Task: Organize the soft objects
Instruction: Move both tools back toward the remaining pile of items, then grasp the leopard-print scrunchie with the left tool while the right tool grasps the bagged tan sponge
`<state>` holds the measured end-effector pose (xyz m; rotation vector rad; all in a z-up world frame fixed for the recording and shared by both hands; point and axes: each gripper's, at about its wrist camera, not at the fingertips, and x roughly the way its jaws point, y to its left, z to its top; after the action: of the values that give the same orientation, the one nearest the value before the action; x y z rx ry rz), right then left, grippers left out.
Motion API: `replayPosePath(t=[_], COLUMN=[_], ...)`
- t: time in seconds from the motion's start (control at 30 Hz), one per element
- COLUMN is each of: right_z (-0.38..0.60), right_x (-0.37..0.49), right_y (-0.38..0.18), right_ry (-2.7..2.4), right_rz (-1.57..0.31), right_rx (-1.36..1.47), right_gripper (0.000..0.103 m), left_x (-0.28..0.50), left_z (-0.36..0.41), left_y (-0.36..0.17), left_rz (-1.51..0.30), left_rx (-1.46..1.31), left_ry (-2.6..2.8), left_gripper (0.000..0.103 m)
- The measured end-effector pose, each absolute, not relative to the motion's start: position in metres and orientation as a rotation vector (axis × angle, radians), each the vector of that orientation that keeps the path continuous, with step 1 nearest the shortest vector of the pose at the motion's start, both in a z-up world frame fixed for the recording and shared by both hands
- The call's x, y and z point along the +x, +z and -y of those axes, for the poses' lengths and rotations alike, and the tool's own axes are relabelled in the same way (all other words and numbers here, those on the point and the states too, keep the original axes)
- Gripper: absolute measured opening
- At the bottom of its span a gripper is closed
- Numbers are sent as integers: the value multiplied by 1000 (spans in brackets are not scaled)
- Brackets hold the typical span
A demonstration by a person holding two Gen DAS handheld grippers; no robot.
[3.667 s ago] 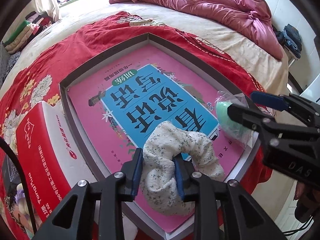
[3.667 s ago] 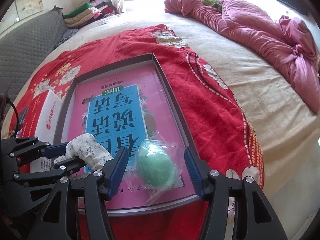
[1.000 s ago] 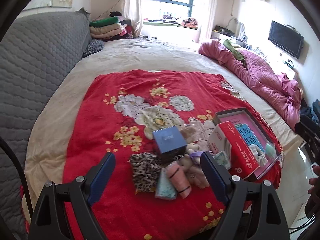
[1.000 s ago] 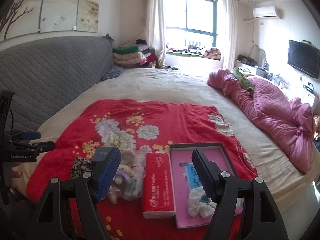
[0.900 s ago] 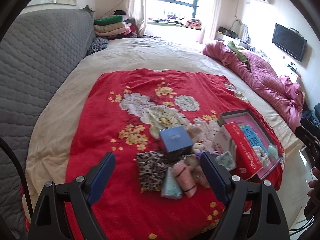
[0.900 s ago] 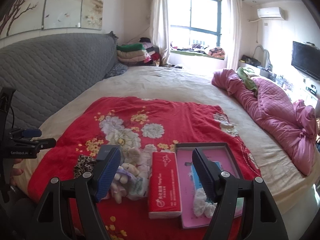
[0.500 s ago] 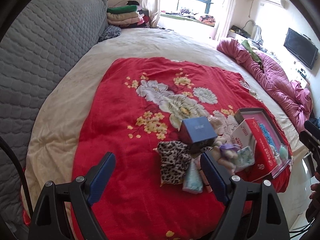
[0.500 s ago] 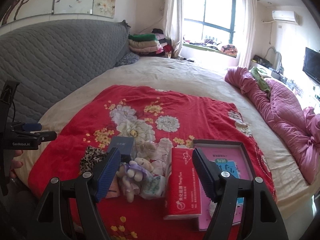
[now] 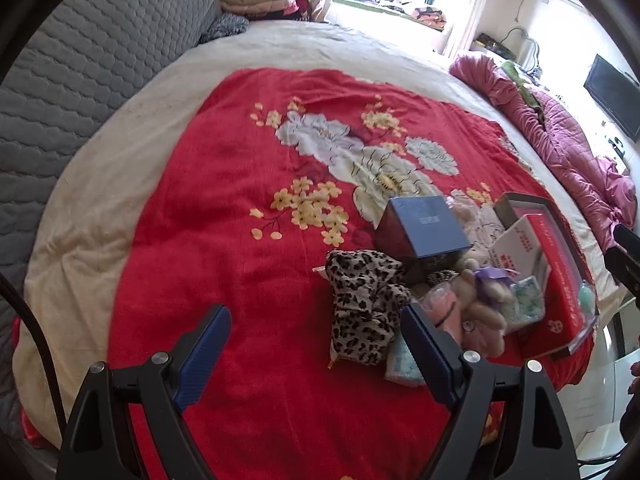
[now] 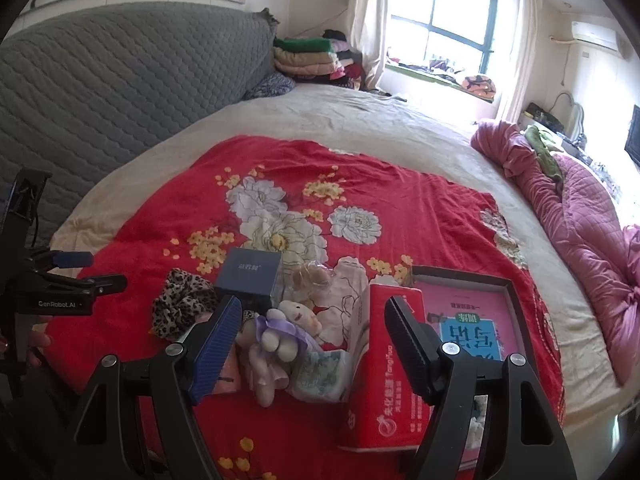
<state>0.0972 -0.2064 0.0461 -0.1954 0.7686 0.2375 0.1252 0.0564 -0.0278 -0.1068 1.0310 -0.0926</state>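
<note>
My right-hand camera takes in the grey quilted headboard, the folded clothes stacked by the window and the whole cream bed; my left-hand camera looks down more steeply, so the red flowered blanket fills most of it. Both show the crumpled pink quilt on the far side. Only the right view reads the dark tray with the pink book in it, edge-on in the left view, and the red tissue box standing just beside the tray. The navy box sits at the back of the heap in both. The leopard-print cloth is clearest from the left, lying just ahead of my left gripper's inner finger. The plush toy in the purple dress is plain from the right, lying between the navy box and the tissue box, with a small patterned packet touching it. A pink soft roll and a pale blue packet are clear only from the left. My left tongs hang wide open above bare blanket, holding nothing. My right tongs are also spread wide and empty, with the plush toy framed between the fingers, not touched
</note>
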Motion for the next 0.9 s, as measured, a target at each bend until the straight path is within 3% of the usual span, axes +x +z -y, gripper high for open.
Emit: replayPosePath(t=[0.6, 0.9], right_z=[198, 183], right_x=[217, 261], right_y=[-19, -57], right_ry=[315, 373], right_rz=[-990, -1124], right_rx=[-290, -438], right_gripper=[75, 75], left_x=[175, 182], left_z=[-41, -43], left_y=[-99, -104], left_rz=[-1102, -1098], left_rx=[0, -12], left_ry=[-168, -221], left_gripper=[86, 86])
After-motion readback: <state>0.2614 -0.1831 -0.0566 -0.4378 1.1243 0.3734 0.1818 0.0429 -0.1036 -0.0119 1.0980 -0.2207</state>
